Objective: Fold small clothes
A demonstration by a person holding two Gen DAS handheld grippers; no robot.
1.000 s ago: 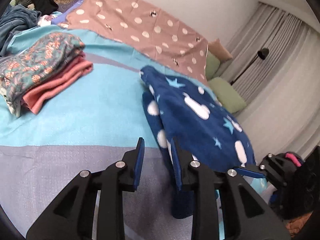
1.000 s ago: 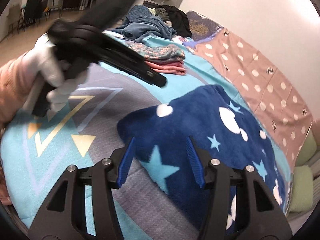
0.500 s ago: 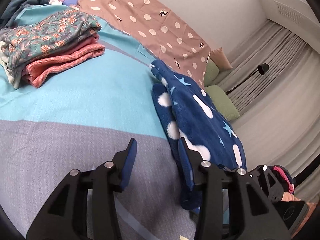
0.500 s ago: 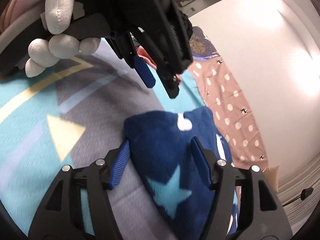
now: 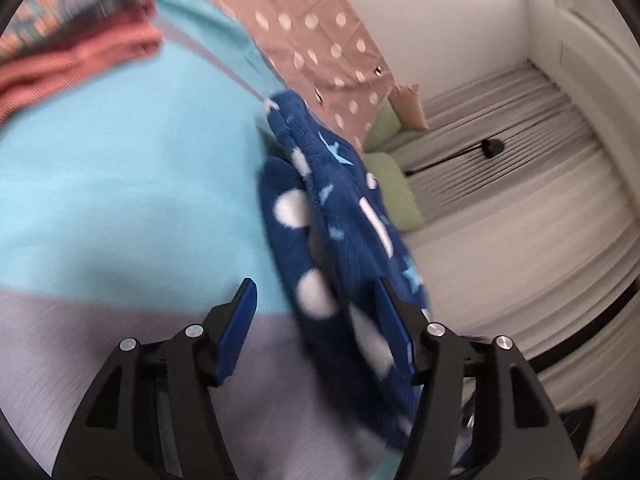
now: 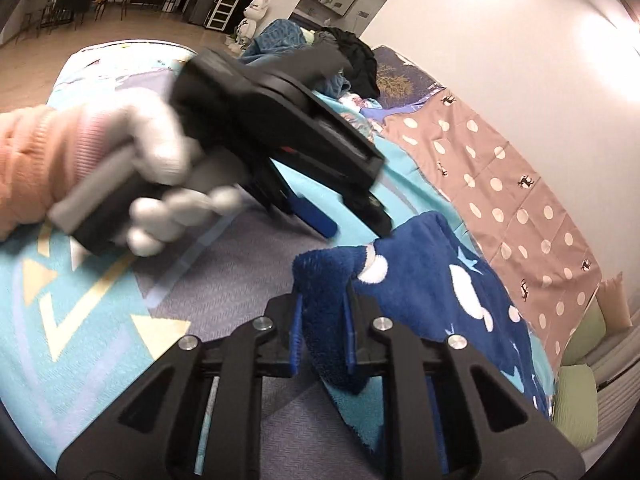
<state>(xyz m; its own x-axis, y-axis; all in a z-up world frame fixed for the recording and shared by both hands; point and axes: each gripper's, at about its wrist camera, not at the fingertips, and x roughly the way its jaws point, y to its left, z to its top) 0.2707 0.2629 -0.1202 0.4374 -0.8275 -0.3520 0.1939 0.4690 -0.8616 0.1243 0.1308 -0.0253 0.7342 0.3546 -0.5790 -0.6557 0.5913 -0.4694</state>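
Note:
A dark blue fleece garment [image 5: 340, 208] with white spots and pale stars lies on the turquoise and grey bedspread [image 5: 120, 160]. In the left wrist view my left gripper [image 5: 318, 314] straddles the garment's near edge, jaws opening, pads not pressing on it. In the right wrist view my right gripper [image 6: 322, 332] is closing on a raised corner of the garment [image 6: 440, 280], with fleece bunched between its blue pads. There the left gripper [image 6: 352, 228] hovers just above that corner, held by a white-gloved hand [image 6: 160, 160] in a pink sleeve.
A folded pile of clothes [image 5: 72, 40] sits at the far left of the bed. Unfolded clothes [image 6: 320, 52] are heaped at the far end. A brown dotted cloth [image 6: 500, 184] runs along the wall. Green pillows [image 5: 394, 192] and grey curtains [image 5: 520, 160] lie beyond.
The right gripper closed on the garment's corner and lifted it. The left gripper opened wider, rolled, and moved lower toward the garment's edge.

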